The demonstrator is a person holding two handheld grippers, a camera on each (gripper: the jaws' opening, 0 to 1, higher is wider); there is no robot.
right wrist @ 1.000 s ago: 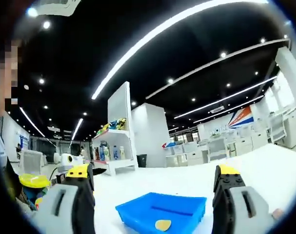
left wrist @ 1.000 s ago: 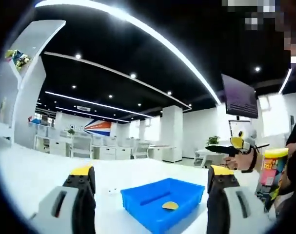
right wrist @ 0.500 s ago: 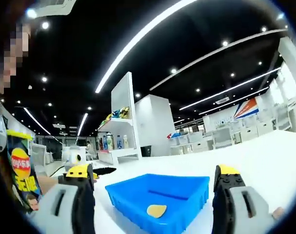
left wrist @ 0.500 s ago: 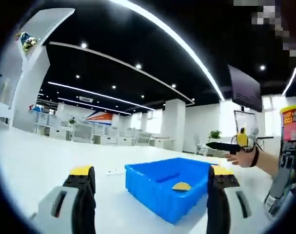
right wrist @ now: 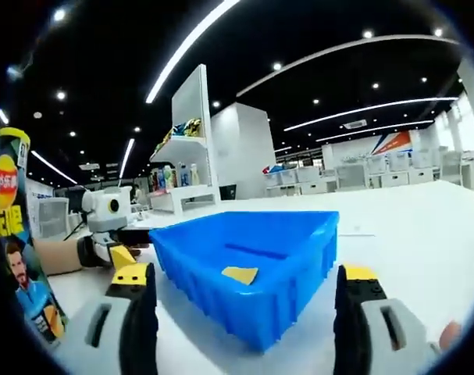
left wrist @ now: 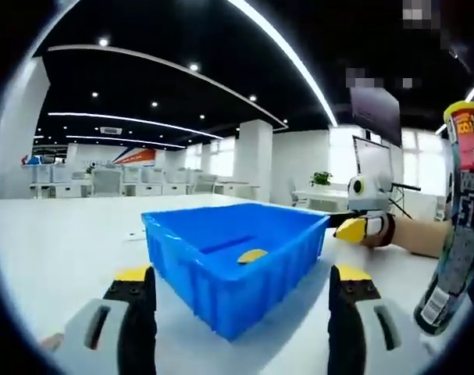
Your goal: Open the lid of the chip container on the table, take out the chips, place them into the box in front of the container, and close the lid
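A blue box stands on the white table with one yellow chip lying in it. My left gripper is open and low over the table, just short of the box's near corner. At the right edge the tall chip container stands upright with its yellow lid on. Seen from the other side, the box holds the chip, and my right gripper is open, close to the box. The container is at the far left there, with the left gripper beyond it.
The right gripper, held in a hand, shows past the box's right corner. The white table stretches far behind the box, with a small flat white item on it. Shelves and office desks stand in the distance.
Both grippers have come lower and nearer to the box, which now looks larger. The chip container now shows taller at each view's edge. Box and chip have not moved.
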